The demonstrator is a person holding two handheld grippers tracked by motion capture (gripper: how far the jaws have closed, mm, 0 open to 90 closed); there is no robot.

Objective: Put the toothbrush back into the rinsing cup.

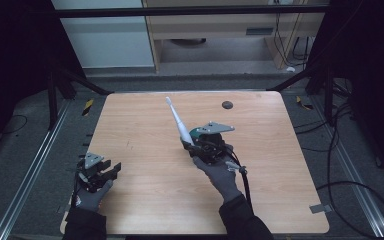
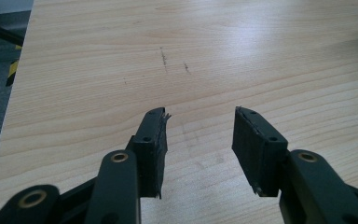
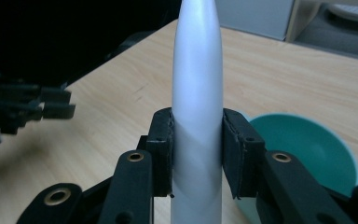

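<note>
Right tongs (image 3: 196, 154) clamp white electric toothbrush (image 3: 198, 84), green cup (image 3: 307, 149) just beside. Left tongs (image 2: 198, 140) parted, nothing between, over bench (image 2: 214, 46).

there are no words, numbers or brand names to read in these pictures. the only sign-like marks are yellow and black stripes (image 1: 87, 106) on the floor by the table's far left corner, and more stripes (image 1: 305, 104) by its far right corner.
</note>
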